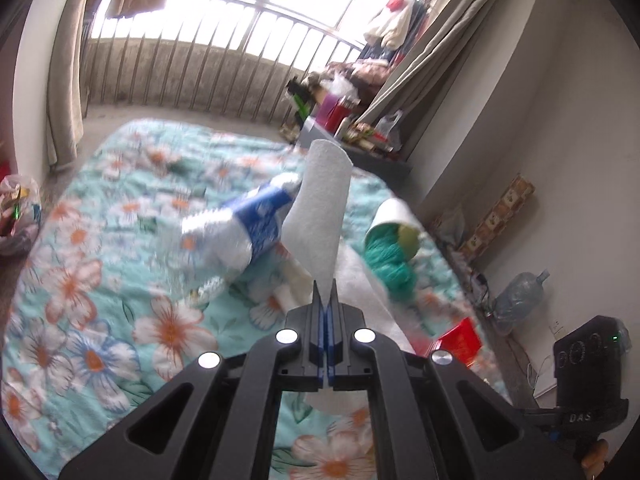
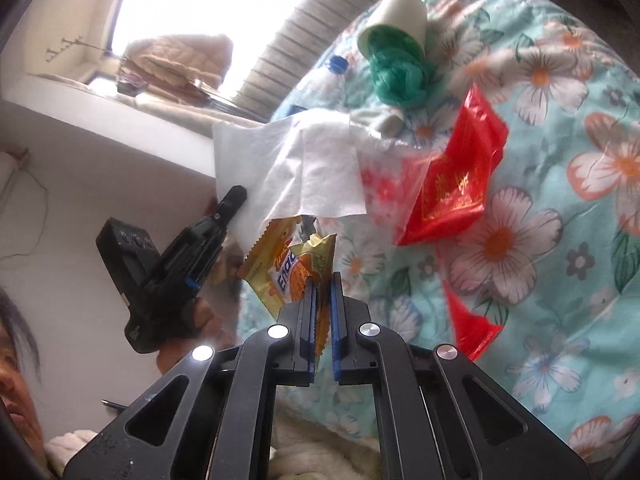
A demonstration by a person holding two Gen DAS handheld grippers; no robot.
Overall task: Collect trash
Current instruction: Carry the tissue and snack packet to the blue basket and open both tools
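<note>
My left gripper (image 1: 326, 294) is shut on a white paper towel (image 1: 320, 204) and holds it up above the floral bedspread (image 1: 100, 280). The towel (image 2: 288, 164) and the left gripper (image 2: 234, 196) also show in the right wrist view. My right gripper (image 2: 323, 280) is shut on a yellow snack wrapper (image 2: 286, 268). On the bed lie a crushed plastic bottle with a blue label (image 1: 236, 232), a white paper cup with green netting (image 1: 394, 240), and a red plastic bag (image 2: 452, 172). The cup (image 2: 396, 20) lies beyond the red bag.
A filled trash bag (image 1: 18, 212) sits on the floor left of the bed. Clutter and boxes (image 1: 340, 116) stand by the window. A large water jug (image 1: 520, 292) and a black device (image 1: 588, 356) are by the right wall. The person's face (image 2: 16, 380) is at lower left.
</note>
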